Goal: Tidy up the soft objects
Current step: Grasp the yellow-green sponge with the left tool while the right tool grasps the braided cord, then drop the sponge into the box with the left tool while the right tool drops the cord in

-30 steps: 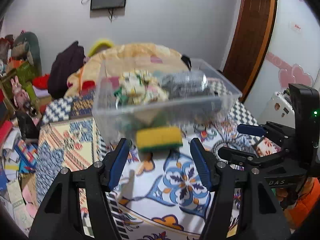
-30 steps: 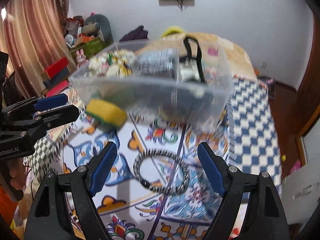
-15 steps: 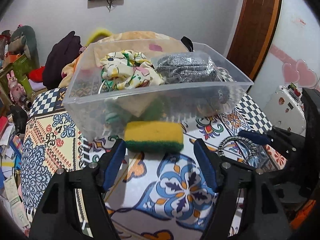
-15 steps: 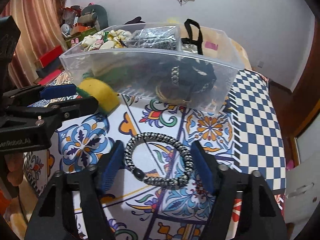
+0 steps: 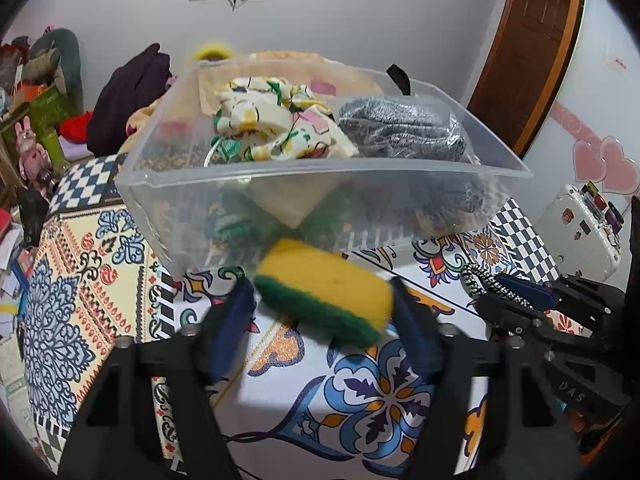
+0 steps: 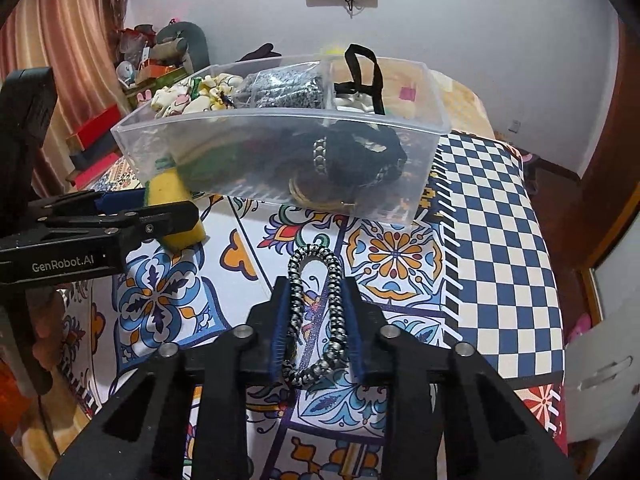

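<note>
- Most of the sorting looks done: the clear plastic bin point(image 5: 280, 184) on the patterned surface point(image 6: 500, 216) already holds a floral cloth point(image 5: 276, 128), a grey knitted bundle point(image 5: 400, 132), a black strap point(image 6: 362, 76) and some darker pieces at the bottom that are hard to tell apart through the wall.
- Two things are left outside the bin, and both are now in a grip.
- The left gripper point(image 5: 324, 304) has its fingers closed against the ends of the yellow and green sponge point(image 5: 328, 292), which sits just in front of the bin, tilted and seemingly lifted off the surface.
- The right gripper point(image 6: 316, 312) has its fingers squeezed on the braided black and white bracelet point(image 6: 316, 280), pinching the loop narrow, a little short of the bin.
- What remains, by my judgement: carry each over the rim and drop it in.
- Count: one bin, one sponge, one bracelet outside; at least three soft items plus the strap inside.
</note>
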